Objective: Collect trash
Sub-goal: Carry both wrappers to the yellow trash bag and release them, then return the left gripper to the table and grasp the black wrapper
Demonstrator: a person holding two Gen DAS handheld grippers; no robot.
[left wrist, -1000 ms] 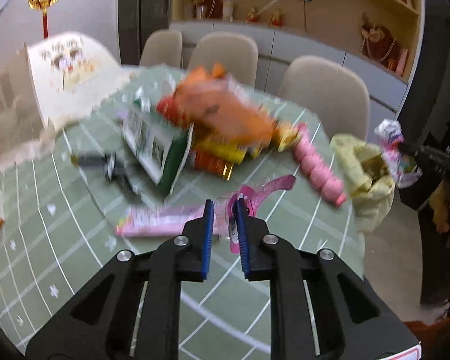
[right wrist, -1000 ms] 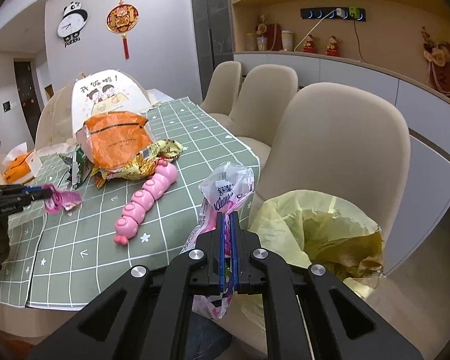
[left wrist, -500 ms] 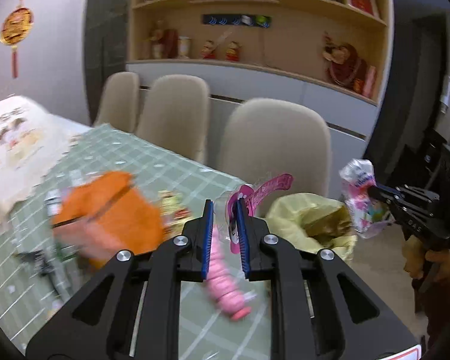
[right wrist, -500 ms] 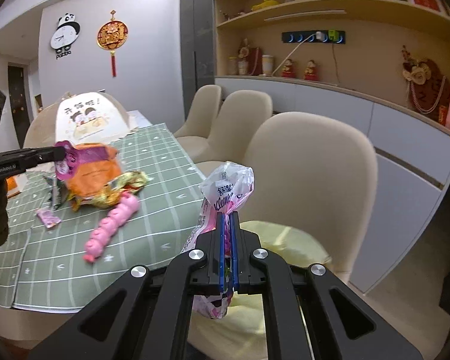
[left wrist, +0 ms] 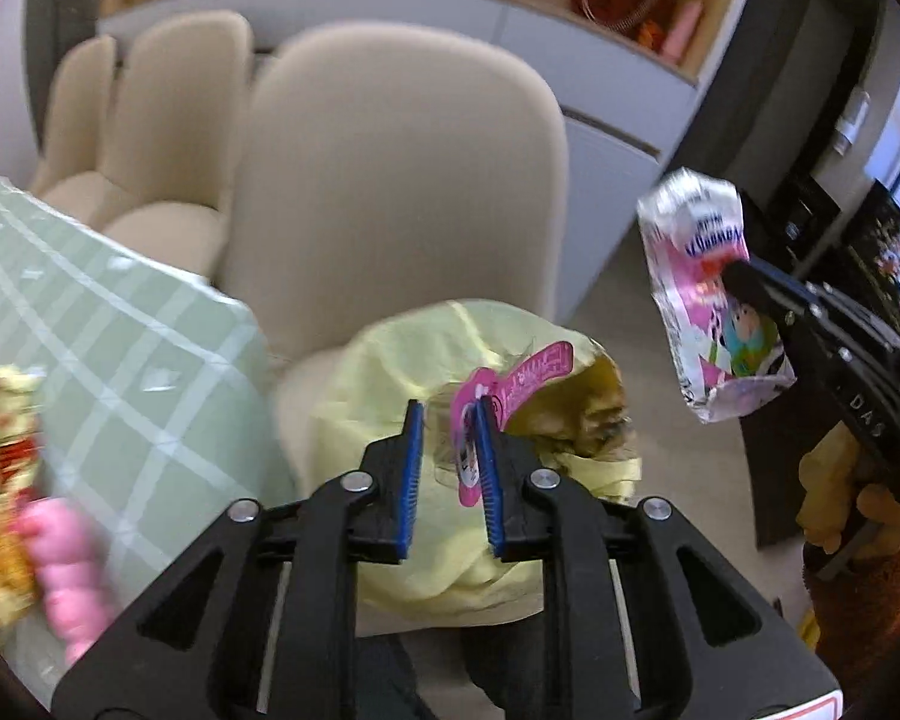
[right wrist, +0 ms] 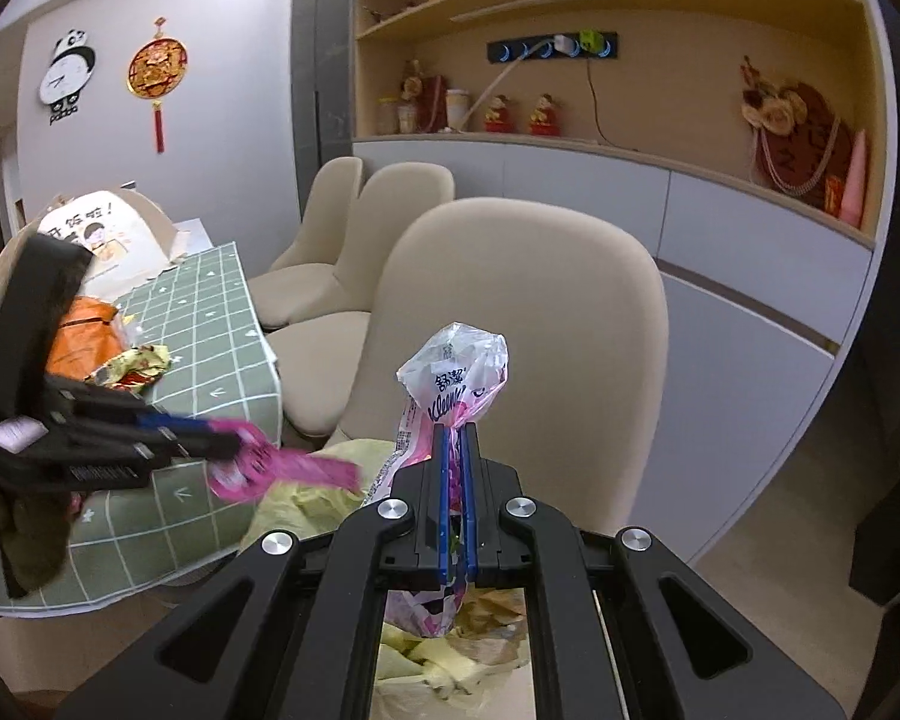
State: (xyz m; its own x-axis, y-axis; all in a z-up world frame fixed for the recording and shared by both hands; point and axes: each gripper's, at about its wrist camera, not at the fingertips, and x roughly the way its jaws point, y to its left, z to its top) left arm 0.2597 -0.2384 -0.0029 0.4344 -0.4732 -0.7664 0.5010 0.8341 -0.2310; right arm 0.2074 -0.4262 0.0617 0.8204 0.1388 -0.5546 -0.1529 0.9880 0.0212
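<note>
Between the blue pads of the left gripper (left wrist: 448, 456) hangs a pink wrapper (left wrist: 510, 396), the jaws only a little apart, with the wrapper lying against the right-hand pad; whether both pads press on it I cannot tell. A second ago this gripper was low over the tabletop (left wrist: 108, 348) among the litter; now it has swung right, clear of the cloth's edge, and sits just above the mouth of the yellow trash bag (left wrist: 450, 360) on the beige chair (left wrist: 390, 180). To its right the right gripper (right wrist: 453, 480), jaws pinched tight on a crumpled tissue packet (right wrist: 456, 378), has also drifted in over the same bag. Both pieces look ready to drop. Far left on the tabletop, an orange packet (right wrist: 87, 336), gold wrappers (right wrist: 135, 363) and a pink caterpillar toy (left wrist: 69, 570) remain, so there is plenty left to collect.
</note>
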